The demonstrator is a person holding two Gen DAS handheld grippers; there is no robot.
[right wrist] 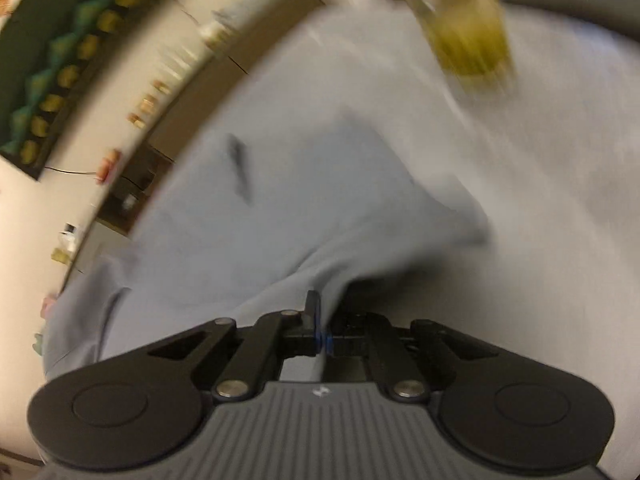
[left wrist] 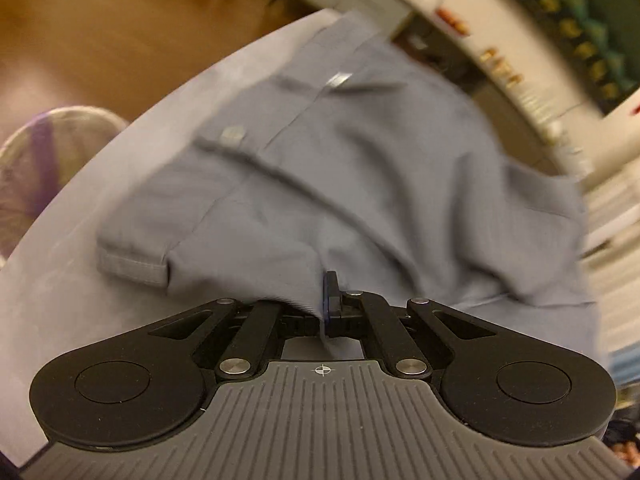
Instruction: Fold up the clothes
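Observation:
A grey-blue polo shirt (left wrist: pixel 320 168) lies spread on the pale grey table (left wrist: pixel 80 280), collar and placket buttons toward the far edge. In the left wrist view my left gripper (left wrist: pixel 326 300) is shut on the shirt's near hem, cloth pinched between its pads. The right wrist view is blurred by motion. There the same shirt (right wrist: pixel 260 216) rises in a fold toward my right gripper (right wrist: pixel 322 320), which is shut on a bunch of the fabric. A short sleeve with a ribbed cuff (left wrist: pixel 132 264) lies flat at the near left.
A round mesh basket (left wrist: pixel 44 176) stands on the brown floor to the left of the table. A blurred yellow-green container (right wrist: pixel 468 36) stands at the table's far side. Shelves and a dark wall panel (right wrist: pixel 80 56) run behind the table (right wrist: pixel 560 200).

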